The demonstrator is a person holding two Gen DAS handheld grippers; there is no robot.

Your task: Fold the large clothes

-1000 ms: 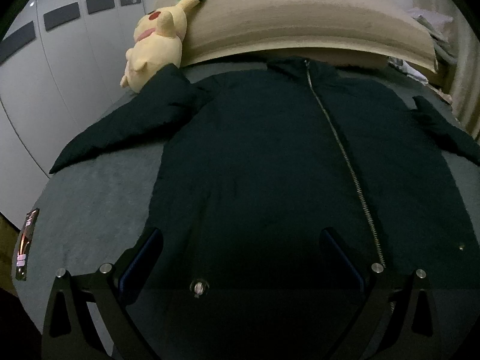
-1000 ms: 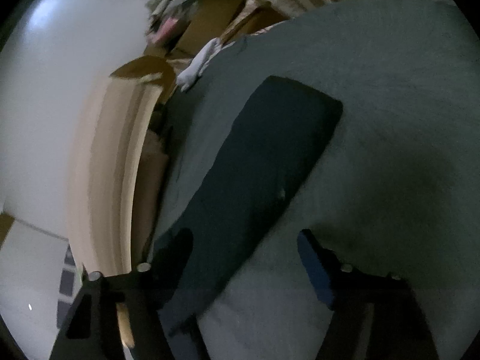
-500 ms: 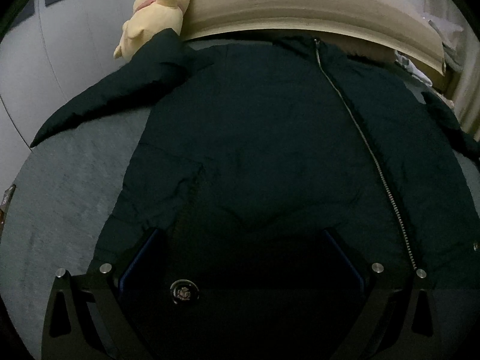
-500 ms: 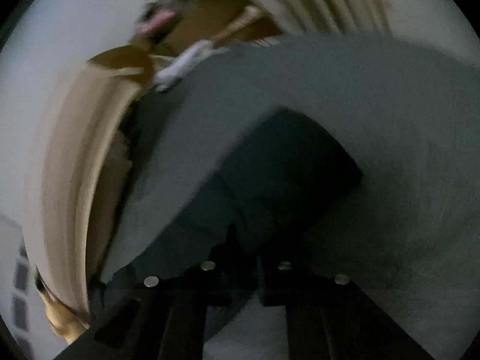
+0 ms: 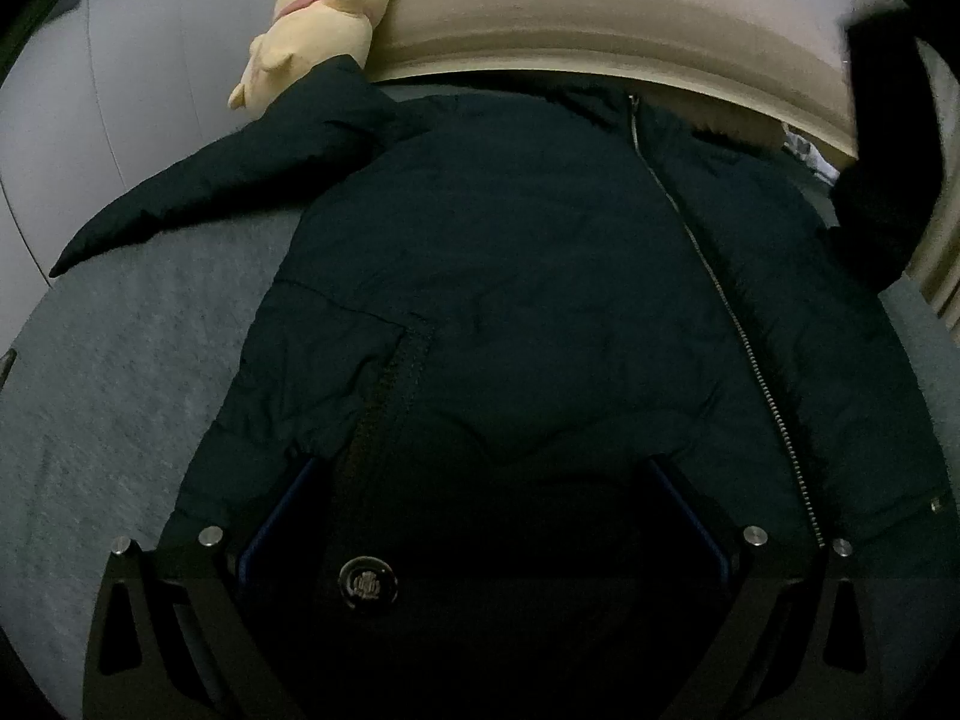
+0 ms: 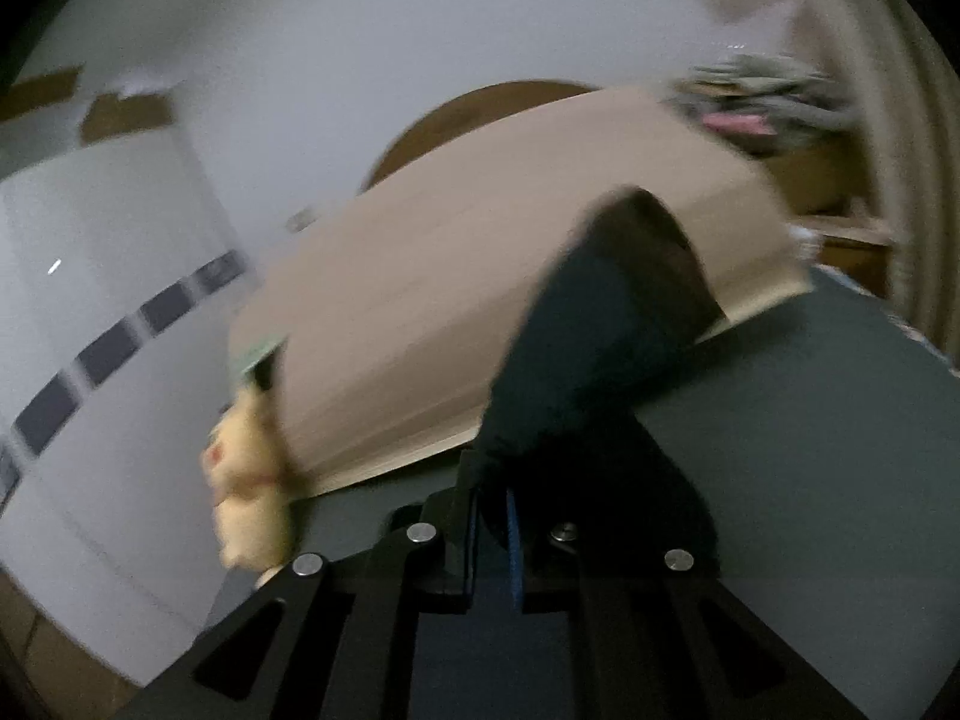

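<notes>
Dark padded jacket [image 5: 540, 300] lies flat on the bed [image 5: 120, 396], collar far. Right tongs [image 6: 492, 525], clamped on its right sleeve [image 6: 606, 324], hold it raised right of the body; left tongs [image 5: 480, 510] gape over the near hem.

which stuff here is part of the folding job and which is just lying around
Part of the job:
- dark jacket
- its sleeve, pinched in the right gripper
- left gripper, open over the hem

Just lying about:
- yellow plush toy
- headboard
- clutter pile
</notes>
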